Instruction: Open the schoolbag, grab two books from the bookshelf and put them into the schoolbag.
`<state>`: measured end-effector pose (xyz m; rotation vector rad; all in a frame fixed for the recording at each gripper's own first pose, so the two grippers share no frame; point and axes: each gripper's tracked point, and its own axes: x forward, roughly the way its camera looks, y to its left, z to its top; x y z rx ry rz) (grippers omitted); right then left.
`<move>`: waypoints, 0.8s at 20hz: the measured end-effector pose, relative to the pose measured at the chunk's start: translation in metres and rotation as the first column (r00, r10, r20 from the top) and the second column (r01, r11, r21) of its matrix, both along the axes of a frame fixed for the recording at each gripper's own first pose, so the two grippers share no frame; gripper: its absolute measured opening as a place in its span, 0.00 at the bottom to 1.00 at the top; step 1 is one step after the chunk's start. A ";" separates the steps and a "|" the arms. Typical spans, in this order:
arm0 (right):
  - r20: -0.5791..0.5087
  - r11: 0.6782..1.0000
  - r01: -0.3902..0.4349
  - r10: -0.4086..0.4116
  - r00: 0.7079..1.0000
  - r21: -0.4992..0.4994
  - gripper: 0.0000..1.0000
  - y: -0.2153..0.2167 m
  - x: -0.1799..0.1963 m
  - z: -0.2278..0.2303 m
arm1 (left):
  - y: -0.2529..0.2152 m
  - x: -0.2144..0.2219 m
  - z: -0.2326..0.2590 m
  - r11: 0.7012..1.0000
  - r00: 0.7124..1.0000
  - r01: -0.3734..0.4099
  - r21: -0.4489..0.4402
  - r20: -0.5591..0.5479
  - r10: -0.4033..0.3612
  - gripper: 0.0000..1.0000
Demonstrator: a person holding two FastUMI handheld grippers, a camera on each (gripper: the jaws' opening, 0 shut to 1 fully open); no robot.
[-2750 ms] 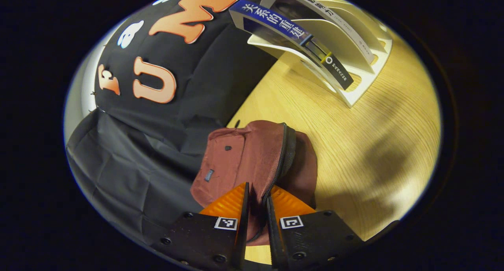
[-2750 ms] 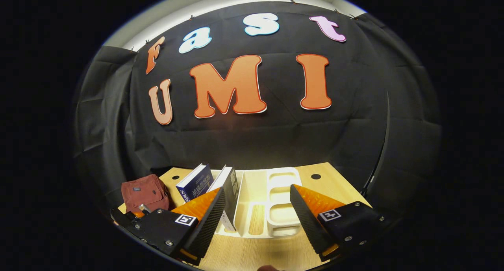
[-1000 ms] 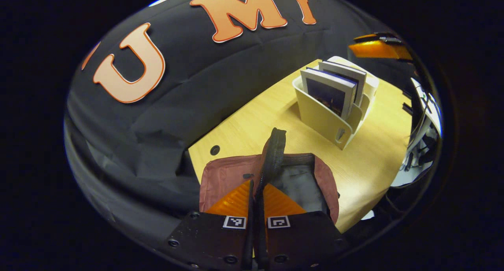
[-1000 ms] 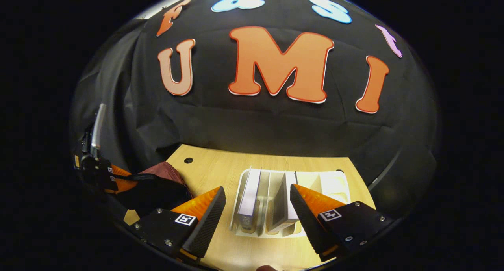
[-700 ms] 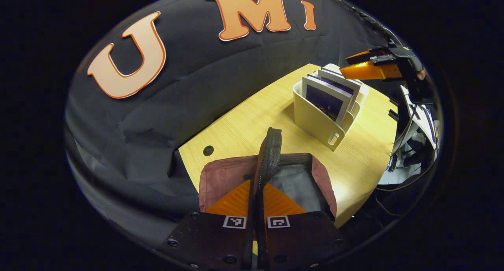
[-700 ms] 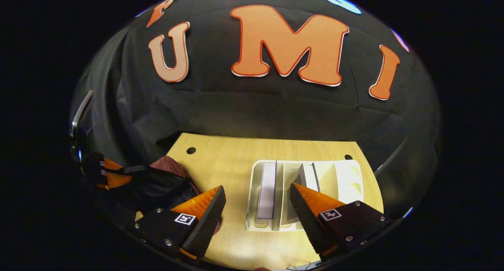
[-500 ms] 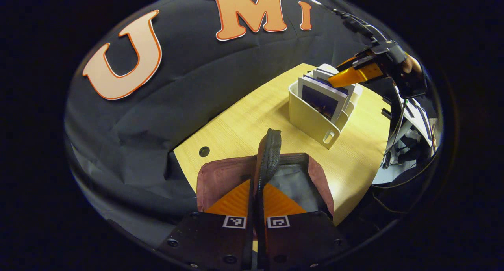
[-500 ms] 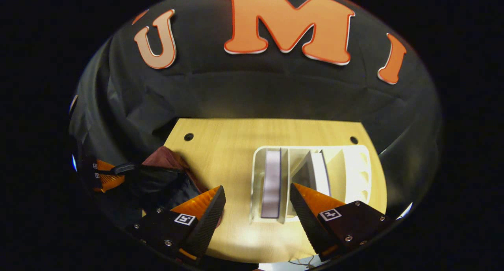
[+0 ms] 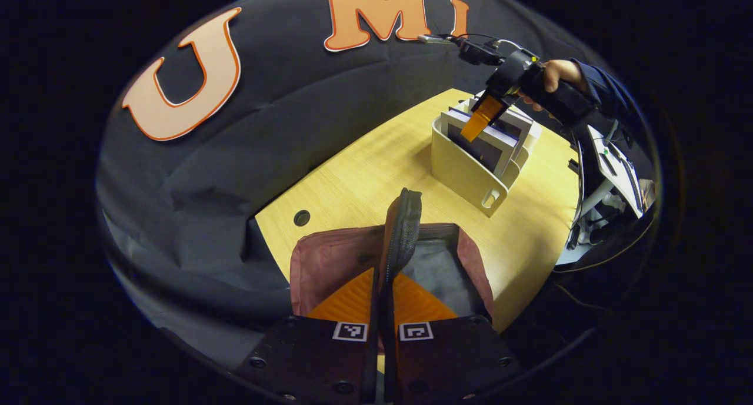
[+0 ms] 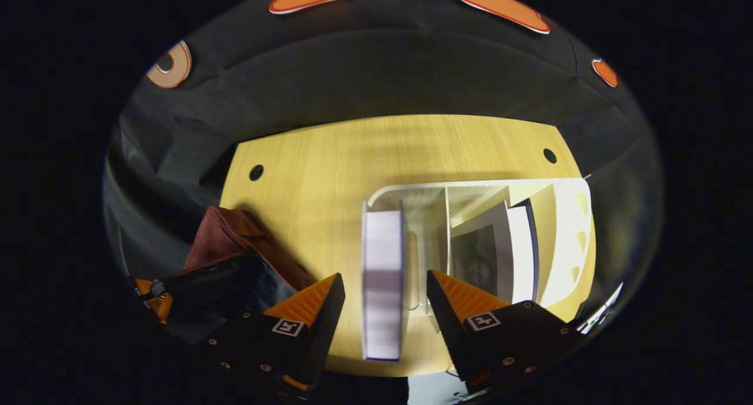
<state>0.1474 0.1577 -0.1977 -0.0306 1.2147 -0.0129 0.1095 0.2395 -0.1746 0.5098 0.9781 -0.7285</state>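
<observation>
The maroon schoolbag lies open on the wooden table, its grey lining exposed. My left gripper is shut on the bag's black zippered flap and holds it upright. The cream bookshelf stands farther along the table with two books. In the right gripper view, my right gripper is open, one finger on each side of the left book, with gaps on both sides. The second book leans in a further slot. A hand holds the right gripper over the shelf.
The table has two round cable holes near the wall. Cables and white equipment sit past the table's edge beyond the shelf. The bag and left gripper are to the left of the shelf.
The right gripper has come down over the shelf and tilted downward, and its fingers now straddle the left book. The left gripper has kept the bag's flap raised.
</observation>
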 end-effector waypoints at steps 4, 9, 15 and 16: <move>-0.068 0.997 -0.024 0.018 0.997 -0.080 0.76 -0.013 0.003 -0.021 | -0.003 -0.001 0.000 1.000 1.000 -0.006 0.008 -0.002 0.006 0.06; -0.156 0.997 0.037 -0.047 0.987 -0.071 0.46 -0.020 -0.001 -0.041 | -0.007 -0.001 -0.001 1.000 1.000 -0.020 0.017 -0.007 0.020 0.06; -0.159 0.996 -0.001 -0.013 0.987 -0.087 0.40 -0.030 -0.010 -0.032 | -0.004 0.001 -0.002 0.999 1.000 -0.028 0.032 -0.008 0.028 0.06; -0.147 0.997 0.015 -0.026 0.989 -0.077 0.39 -0.033 -0.012 -0.026 | -0.003 0.001 -0.001 0.999 1.000 -0.027 0.035 -0.006 0.028 0.06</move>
